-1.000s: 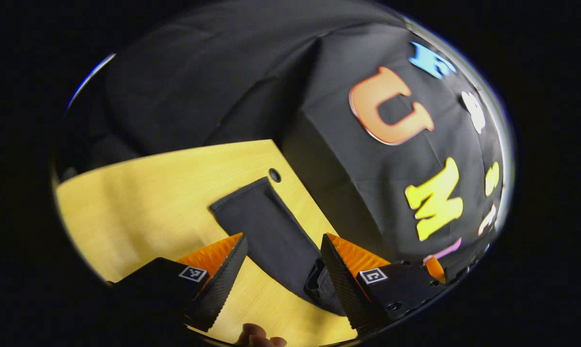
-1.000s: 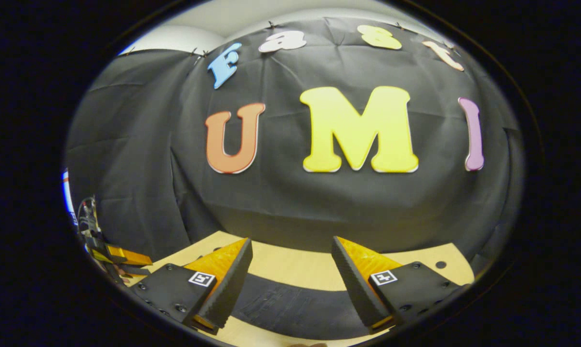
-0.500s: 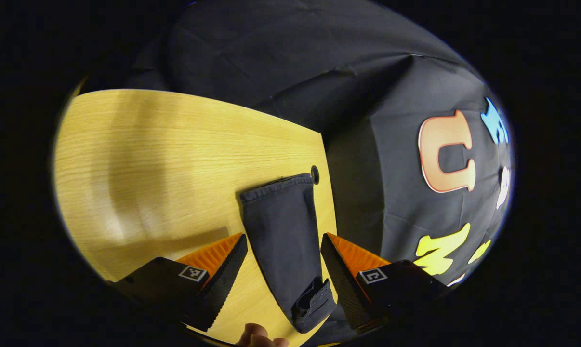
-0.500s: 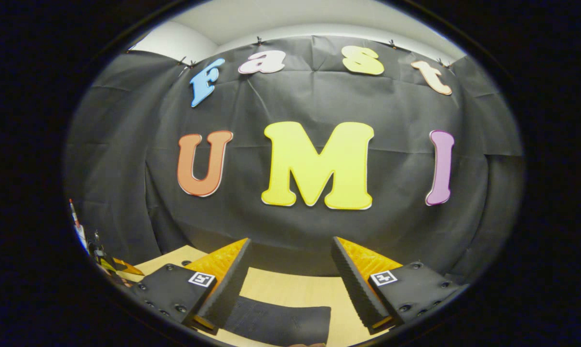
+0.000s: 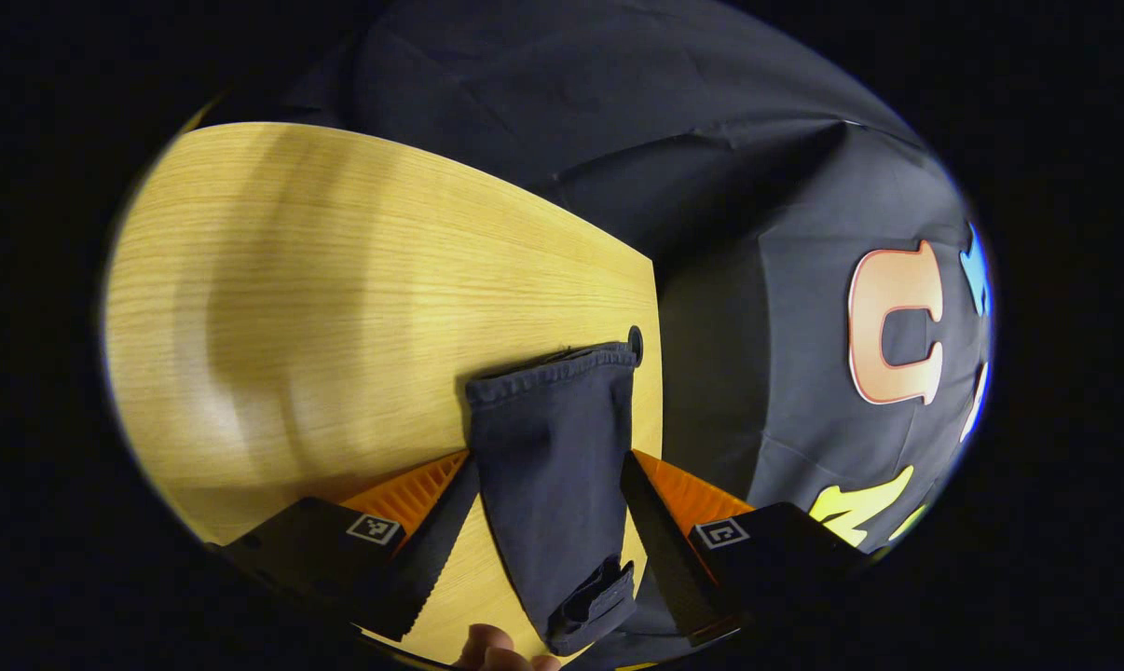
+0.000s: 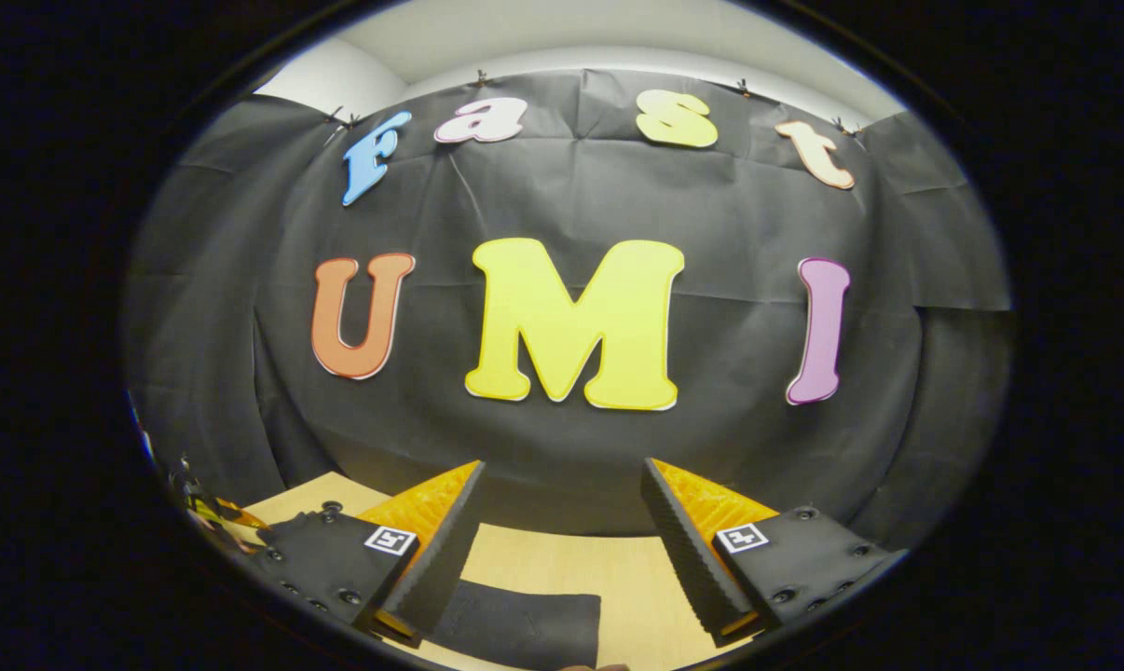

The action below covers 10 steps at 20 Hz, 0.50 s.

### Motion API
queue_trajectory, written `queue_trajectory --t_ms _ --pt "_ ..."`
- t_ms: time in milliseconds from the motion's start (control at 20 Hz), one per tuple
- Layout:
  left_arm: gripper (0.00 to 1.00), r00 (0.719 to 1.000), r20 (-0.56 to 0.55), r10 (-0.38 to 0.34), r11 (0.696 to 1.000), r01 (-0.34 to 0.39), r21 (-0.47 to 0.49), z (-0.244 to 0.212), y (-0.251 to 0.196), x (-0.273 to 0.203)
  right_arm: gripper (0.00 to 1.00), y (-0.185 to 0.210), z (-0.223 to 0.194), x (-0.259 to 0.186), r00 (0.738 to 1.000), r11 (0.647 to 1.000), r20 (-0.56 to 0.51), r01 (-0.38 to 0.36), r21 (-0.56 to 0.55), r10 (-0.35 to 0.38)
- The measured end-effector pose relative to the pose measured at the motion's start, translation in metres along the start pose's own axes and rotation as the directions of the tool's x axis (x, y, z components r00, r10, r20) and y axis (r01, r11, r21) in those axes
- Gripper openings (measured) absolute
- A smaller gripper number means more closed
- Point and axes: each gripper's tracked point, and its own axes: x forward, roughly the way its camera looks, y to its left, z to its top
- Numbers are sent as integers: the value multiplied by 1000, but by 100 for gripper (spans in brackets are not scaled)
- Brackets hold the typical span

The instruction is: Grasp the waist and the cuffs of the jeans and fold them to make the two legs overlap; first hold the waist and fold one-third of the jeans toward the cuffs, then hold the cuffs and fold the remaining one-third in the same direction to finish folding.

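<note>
Dark jeans (image 5: 553, 447) lay along the far edge of the light wooden table (image 5: 320, 280), one leg stretched to its hemmed cuff (image 5: 548, 368) beside a small round hole in the tabletop (image 5: 634, 335). Left gripper (image 5: 548, 503) hung above the leg, jaws spread, gripping nothing. Right gripper (image 6: 562, 531) likewise spread wide, holding nothing, a dark end of the jeans below it. Denim looked soft, fairly heavy, likely to drape and bunch; the thick cuff hem and the waistband seem the firmest holds. Black cloth wall (image 6: 571, 196) closed the booth behind.
</note>
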Motion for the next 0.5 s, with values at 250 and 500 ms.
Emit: queue_trajectory --t_ms 250,500 --pt "99 999 22 -32 996 34 -86 5 -14 20 100 -15 -4 5 1000 1000 -19 19 15 -18" --pt "97 997 51 -59 991 64 -119 12 -21 42 100 -31 -3 4 999 999 -26 40 7 -40"
